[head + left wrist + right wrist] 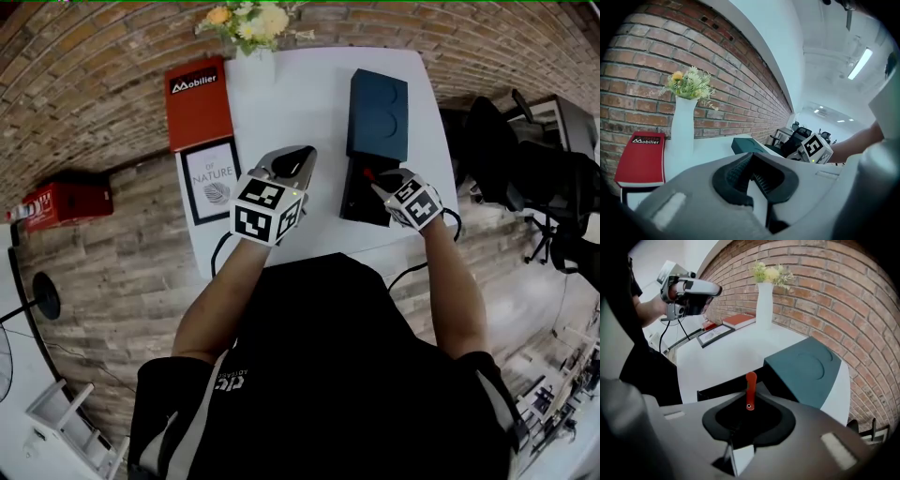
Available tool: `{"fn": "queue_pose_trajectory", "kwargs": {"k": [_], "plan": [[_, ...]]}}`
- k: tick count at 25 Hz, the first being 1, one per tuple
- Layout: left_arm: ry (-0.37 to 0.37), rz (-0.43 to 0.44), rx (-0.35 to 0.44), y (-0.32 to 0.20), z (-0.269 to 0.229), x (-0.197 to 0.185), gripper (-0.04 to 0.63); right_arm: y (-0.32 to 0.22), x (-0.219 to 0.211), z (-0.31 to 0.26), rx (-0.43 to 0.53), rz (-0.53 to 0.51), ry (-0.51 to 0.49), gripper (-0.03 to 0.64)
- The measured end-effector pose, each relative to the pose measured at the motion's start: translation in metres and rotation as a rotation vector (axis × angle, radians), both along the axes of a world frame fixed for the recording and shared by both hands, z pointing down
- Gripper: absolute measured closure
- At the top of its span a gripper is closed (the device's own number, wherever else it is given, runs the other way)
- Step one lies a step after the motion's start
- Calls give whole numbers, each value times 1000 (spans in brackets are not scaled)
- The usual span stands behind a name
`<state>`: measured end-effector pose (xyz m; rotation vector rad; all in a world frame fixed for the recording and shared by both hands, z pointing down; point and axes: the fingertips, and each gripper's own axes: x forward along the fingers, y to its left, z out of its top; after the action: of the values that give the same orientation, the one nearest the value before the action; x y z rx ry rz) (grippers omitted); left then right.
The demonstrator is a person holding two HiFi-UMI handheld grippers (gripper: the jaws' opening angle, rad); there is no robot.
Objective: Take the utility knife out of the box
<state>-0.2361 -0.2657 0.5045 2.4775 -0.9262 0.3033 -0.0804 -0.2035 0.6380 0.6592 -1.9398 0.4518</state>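
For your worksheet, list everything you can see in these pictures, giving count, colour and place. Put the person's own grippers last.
table: one, white, by the brick wall
book: one, red, table's far left
framed print: one, black frame, nearer the person than the book
vase: one, white, holds flowers, at the wall
box lid: one, dark teal, table's right side
box: one, black, open, beside the lid
utility knife: one, red, in the right gripper
left gripper: grey, shut, empty
right gripper: grey, grips the knife

Brick wall (637,70), white table (300,112)
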Motion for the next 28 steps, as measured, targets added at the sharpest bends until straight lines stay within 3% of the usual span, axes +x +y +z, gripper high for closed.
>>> {"fn": "queue_pose_trajectory", "kwargs": {"k": [5,7,8,13,16,20,23,28], "plan": [[1,96,-6,13,-1,13,588,2,-10,-25,84,28,-25,569],[9,153,-11,20,0,24,584,2,-13,-33,117,40,-30,607],[16,182,-18,24,1,30,548,3,-14,-37,126,47,-34,609],[12,277,-65,37,27,54,548,17,-18,-40,127,69,-50,609],[-56,355,-37,43,45,68,546,20,-15,-43,116,82,-80,609],[-123,548,33,50,59,103,471,17,-7,-44,135,39,-94,609],[-157,674,67,53,66,128,462,15,-5,-49,132,9,-125,610],[-158,743,98,48,61,156,472,10,1,-57,126,-59,-145,611]]}}
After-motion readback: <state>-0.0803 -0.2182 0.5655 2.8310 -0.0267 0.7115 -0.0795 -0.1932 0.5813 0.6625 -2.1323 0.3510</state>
